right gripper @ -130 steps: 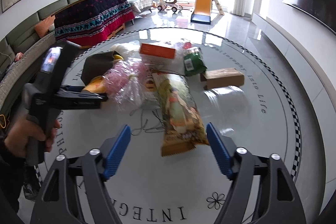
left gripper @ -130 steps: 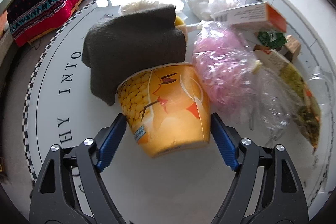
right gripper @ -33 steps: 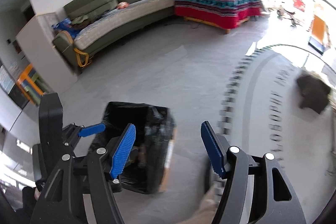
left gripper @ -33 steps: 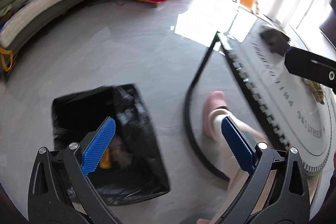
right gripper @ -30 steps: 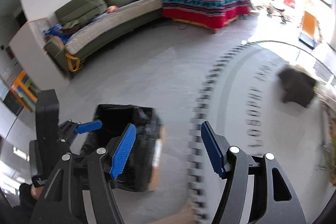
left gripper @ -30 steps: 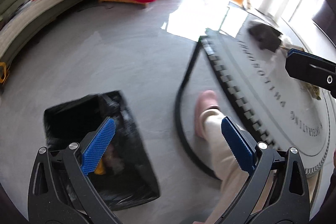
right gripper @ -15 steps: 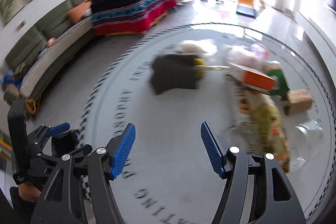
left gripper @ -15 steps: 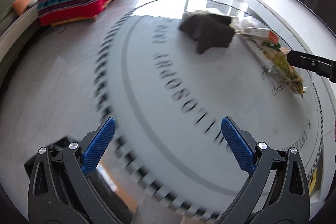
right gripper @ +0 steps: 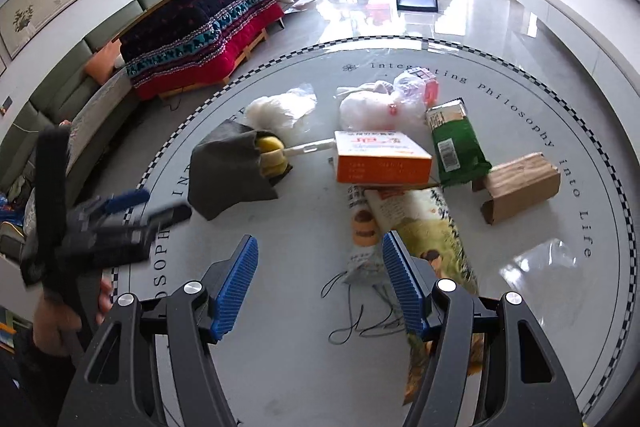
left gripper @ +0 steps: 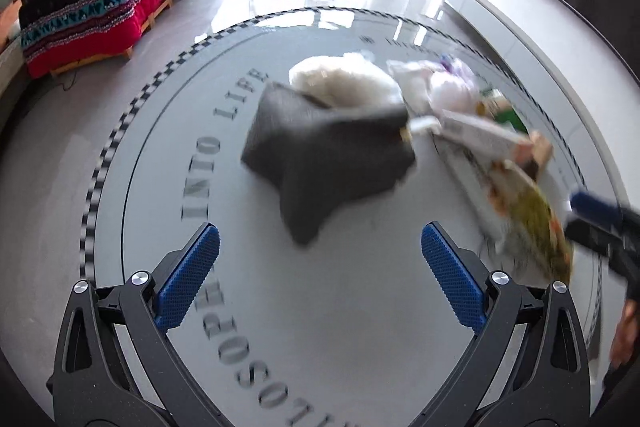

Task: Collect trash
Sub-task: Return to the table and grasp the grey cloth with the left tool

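- Several pieces of trash left on the round table: grey cloth over a yellow sponge, orange box, green packet, brown cardboard piece, white bags at the back, long snack wrapper nearest the right gripper
- Both tools spread wide, holding nothing: left gripper hovering above bare tabletop short of the grey cloth, right one with jaws either side of a crumpled small wrapper, long wrapper just beyond the right-hand jaw
- Likely step: reaching for the next item; no bin in sight, so drop-off place cannot be told
- For the right side: lower until both pads bracket the small wrapper, close on its thicker middle rather than the thin tail, avoid snagging the black cord lying underneath
- For the left side: grey cloth probably a cleaning rag, not trash, so better to steer past it toward the white fluffy bag behind
- Soft film likely to slip: squeeze fully, lift straight up, check nothing else drags along
- Worth keeping the two tools well apart on the crowded right half
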The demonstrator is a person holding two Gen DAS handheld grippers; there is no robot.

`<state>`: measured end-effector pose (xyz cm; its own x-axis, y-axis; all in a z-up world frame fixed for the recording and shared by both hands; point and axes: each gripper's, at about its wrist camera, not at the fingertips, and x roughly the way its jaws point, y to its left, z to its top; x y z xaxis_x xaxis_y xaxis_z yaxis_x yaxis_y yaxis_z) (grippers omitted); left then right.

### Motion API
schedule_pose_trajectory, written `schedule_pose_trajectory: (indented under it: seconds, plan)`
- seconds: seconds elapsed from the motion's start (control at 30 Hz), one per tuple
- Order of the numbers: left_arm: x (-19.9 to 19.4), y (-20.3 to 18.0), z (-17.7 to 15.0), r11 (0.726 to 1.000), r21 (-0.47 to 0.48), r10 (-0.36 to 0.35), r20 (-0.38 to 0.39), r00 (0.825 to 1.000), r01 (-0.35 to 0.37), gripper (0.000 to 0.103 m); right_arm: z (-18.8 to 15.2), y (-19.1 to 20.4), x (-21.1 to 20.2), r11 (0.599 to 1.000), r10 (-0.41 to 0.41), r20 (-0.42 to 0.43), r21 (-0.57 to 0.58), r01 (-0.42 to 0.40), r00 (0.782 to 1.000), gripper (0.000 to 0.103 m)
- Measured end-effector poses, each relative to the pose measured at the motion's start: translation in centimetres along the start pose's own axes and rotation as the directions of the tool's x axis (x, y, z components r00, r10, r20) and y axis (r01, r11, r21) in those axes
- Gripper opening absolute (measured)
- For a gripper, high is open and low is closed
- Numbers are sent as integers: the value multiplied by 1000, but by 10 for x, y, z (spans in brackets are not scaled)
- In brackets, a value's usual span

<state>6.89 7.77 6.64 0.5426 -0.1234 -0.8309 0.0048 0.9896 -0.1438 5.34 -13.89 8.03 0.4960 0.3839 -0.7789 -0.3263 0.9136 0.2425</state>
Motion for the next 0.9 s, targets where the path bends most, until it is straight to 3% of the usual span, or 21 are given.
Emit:
schedule_pose_trajectory:
  seconds: [0.2,0.27,0.3,0.47,0.57,0.9]
  plan:
    - [33,-5,35,999,9,37,-53,998,-37,98,14,-5,4,1000,-3,6,-7,3,1000,66]
    - [40,-7,39,999,19,52,-59,997,-51,85,16,-7,5,1000,-4,9,-2,4,1000,66]
    - [43,-9,39,999,27,41,-63,997,-39,66,17,-7,5,1000,-3,8,0,3,1000,66]
    - [38,-5,38,1000,16,-2,-40,999,2,53,16,-7,8,1000,-7,3,2,7,1000,66]
    - [21,3,37,998,-8,-64,-13,998,64,39,16,-7,9,1000,-2,3,12,2,1000,66]
    - [-14,10,17,986,2,-168,11,986,168,37,16,19,10,999,35,-3,-1,-35,999,66]
